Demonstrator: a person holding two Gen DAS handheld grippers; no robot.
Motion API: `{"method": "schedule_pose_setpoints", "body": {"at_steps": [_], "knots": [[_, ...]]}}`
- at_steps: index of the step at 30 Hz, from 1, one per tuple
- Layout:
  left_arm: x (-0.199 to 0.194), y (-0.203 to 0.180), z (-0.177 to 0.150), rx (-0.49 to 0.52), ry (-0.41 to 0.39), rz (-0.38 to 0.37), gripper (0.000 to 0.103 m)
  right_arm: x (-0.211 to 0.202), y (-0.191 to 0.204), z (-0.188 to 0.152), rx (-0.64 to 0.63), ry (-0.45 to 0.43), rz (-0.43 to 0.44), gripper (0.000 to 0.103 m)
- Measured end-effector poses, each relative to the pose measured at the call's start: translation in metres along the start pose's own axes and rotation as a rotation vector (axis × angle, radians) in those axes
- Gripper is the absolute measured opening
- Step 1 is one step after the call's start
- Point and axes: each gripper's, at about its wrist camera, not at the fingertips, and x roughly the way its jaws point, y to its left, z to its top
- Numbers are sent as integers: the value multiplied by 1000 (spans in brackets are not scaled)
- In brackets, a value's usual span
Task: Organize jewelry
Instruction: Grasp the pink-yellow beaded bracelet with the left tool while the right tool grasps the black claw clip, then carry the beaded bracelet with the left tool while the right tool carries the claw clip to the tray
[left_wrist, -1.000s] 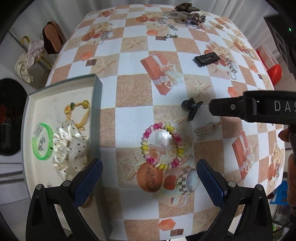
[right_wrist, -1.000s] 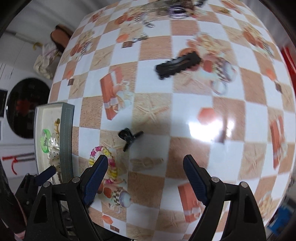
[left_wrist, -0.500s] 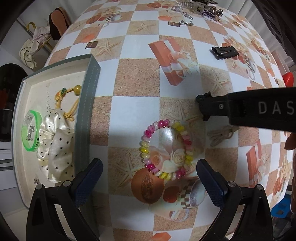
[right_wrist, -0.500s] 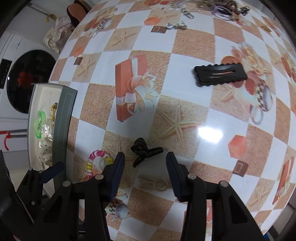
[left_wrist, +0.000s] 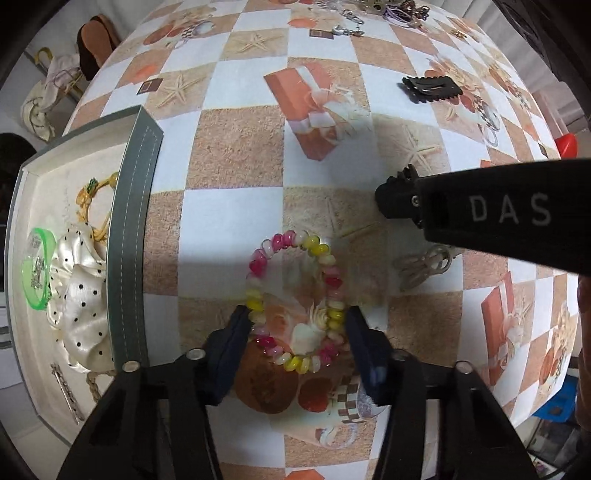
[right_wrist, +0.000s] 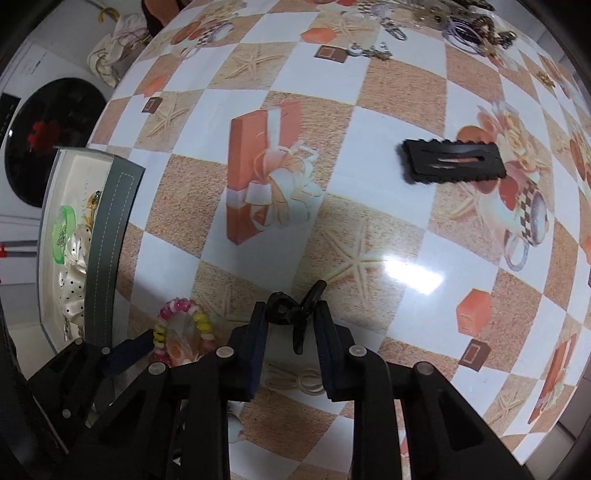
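**A:** so where's everything sitting right now?

**B:** left tongs (left_wrist: 295, 332) are pointing straight down at the bead bracelet (left_wrist: 295, 299), the pink/yellow/white one lying flat on the checkered tabletop (left_wrist: 236, 147). The jaws have just been closing, and now each pad sits right against the outside of the ring, one per side. Looks like they're pinching it, bracelet not lifted.

**A:** and the other hand?

**B:** right tongs (right_wrist: 290, 325) have also just been closing, and they're clamped on a small black claw clip (right_wrist: 291, 314). One prong of it sticks up past the pads, another hangs down between them. In the left wrist view you only see that tool's black arm coming in from the right.

**A:** anything already sorted?

**B:** there's a grey-edged tray (left_wrist: 133, 236) just left of the bracelet, with a green bangle (left_wrist: 37, 269), a cream polka-dot scrunchie (left_wrist: 79, 295) and a yellow cord bracelet (left_wrist: 92, 199) inside. Out on the tabletop: a flat black hair clip (right_wrist: 452, 160) well away from the tongs, a pale beige clip (left_wrist: 424, 264) just right of the bead bracelet, and a jumble of small pieces (right_wrist: 443, 18) at the far edge, too small to tell apart.
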Motion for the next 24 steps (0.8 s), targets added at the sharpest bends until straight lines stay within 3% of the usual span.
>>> {"method": "schedule_pose_setpoints", "body": {"at_steps": [5,14,24], "knots": [[-2,1,4,3,8,-54,22,-11,-16,-8,65,-20,40,27],[-30,14,5,-3,-27,-160,22,-32,-39,-31,175,-56,94,27],[-67,27,-4,26,-70,-181,22,-49,-33,-44,254,-90,119,27]]}}
